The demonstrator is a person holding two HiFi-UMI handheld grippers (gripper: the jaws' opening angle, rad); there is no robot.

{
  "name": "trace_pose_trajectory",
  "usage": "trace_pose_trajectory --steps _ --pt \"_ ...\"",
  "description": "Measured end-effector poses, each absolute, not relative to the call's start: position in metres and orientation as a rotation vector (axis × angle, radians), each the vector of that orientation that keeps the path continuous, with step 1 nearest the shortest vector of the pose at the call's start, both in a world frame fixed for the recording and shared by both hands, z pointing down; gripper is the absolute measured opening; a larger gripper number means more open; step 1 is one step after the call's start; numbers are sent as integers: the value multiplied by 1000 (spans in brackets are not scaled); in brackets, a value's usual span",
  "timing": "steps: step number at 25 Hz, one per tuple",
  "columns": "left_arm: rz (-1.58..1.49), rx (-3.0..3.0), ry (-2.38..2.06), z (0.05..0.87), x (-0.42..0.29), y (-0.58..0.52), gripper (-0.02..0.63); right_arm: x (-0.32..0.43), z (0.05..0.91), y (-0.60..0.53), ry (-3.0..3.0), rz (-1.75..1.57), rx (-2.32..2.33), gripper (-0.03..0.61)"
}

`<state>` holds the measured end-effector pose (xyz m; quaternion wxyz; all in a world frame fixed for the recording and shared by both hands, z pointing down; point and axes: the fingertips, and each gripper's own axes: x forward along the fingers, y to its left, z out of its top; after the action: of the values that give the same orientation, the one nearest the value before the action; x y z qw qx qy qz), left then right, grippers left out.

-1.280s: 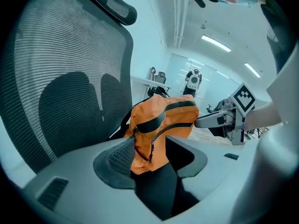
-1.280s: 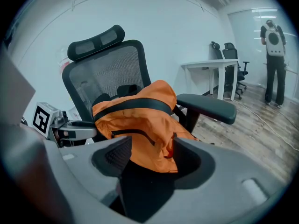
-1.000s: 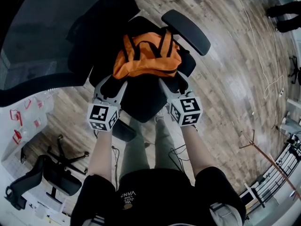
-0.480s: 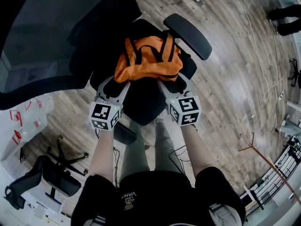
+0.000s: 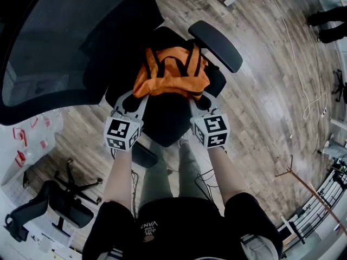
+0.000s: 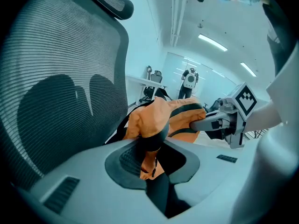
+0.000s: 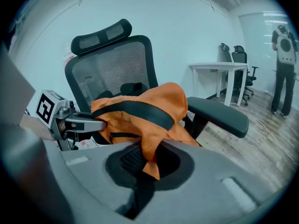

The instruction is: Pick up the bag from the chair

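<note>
Bag (image 5: 172,76) of orange fabric on chair (image 5: 165,121) seat, long axis crosswise, black straps (image 5: 155,64) up; pinched at opposite ends by left gripper (image 5: 136,95) and right gripper (image 5: 198,97), jaws just closed onto its folds.

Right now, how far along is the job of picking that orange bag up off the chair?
Done: the left hand-held gripper and right hand-held gripper are at the bag. In hand: their jaws have just been closing, each pinching orange fabric. Left: the lift; the bag rests on the chair seat.
</note>
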<state>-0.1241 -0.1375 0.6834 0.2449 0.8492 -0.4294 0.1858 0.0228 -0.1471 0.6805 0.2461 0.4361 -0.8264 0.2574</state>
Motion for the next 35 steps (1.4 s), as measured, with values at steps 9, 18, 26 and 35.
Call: trace_pose_trajectory --steps 9,18,26,35 --pt "510 2349 -1154 657 -124 -141 52 21 653 -145 -2277 682 1193 11" --pt "508 2375 -1149 625 -120 -143 48 24 622 -145 -2298 664 1205 9" --pt "510 2391 -1151 602 -118 -141 44 26 599 -141 -2308 651 1211 8" --pt "494 2400 -1169 572 -107 -139 44 36 570 -138 -2330 628 1225 8"
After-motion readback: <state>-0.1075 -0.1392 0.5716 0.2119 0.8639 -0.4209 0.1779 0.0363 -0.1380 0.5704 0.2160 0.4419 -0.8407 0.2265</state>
